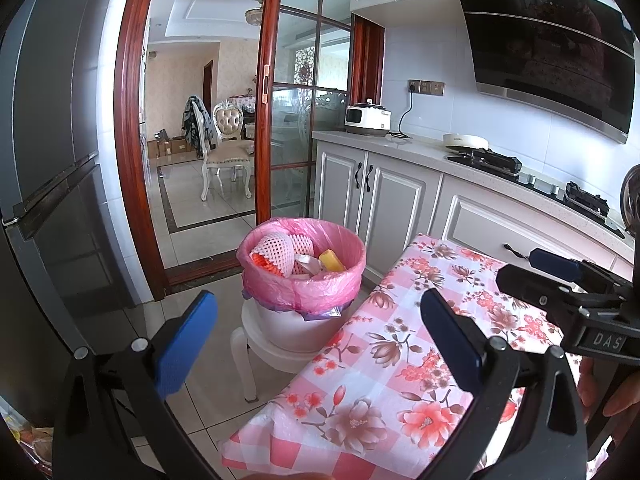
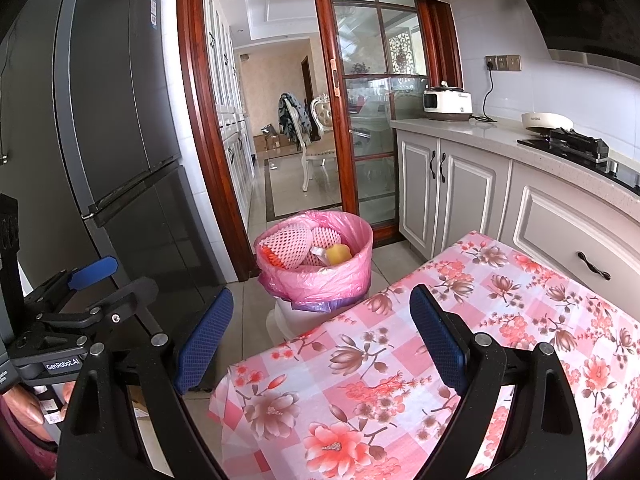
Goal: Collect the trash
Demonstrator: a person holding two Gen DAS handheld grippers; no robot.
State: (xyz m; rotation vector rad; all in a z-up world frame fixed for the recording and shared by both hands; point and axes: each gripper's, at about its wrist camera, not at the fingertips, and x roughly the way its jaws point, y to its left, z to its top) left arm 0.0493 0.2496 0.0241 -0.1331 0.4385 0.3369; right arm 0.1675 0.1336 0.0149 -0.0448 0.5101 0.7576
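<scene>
A white bin with a pink bag liner (image 1: 306,280) (image 2: 320,280) stands on a white stool (image 1: 260,348) beyond the table's far corner. In it lie pink foam fruit nets (image 1: 272,250) (image 2: 292,240), a yellow piece (image 1: 332,261) (image 2: 339,255) and white scraps. My left gripper (image 1: 320,336) is open and empty, held above the table's near corner, short of the bin. My right gripper (image 2: 322,332) is open and empty, at about the same distance from the bin. Each gripper shows in the other's view, the right one (image 1: 560,280) and the left one (image 2: 80,280).
A table with a pink floral cloth (image 1: 400,352) (image 2: 440,340) fills the lower right. A dark fridge (image 1: 52,140) (image 2: 100,120) stands left. Grey cabinets (image 1: 400,200) and a counter with a stove (image 1: 520,172) run along the right. An open sliding door (image 1: 200,120) leads to a dining room.
</scene>
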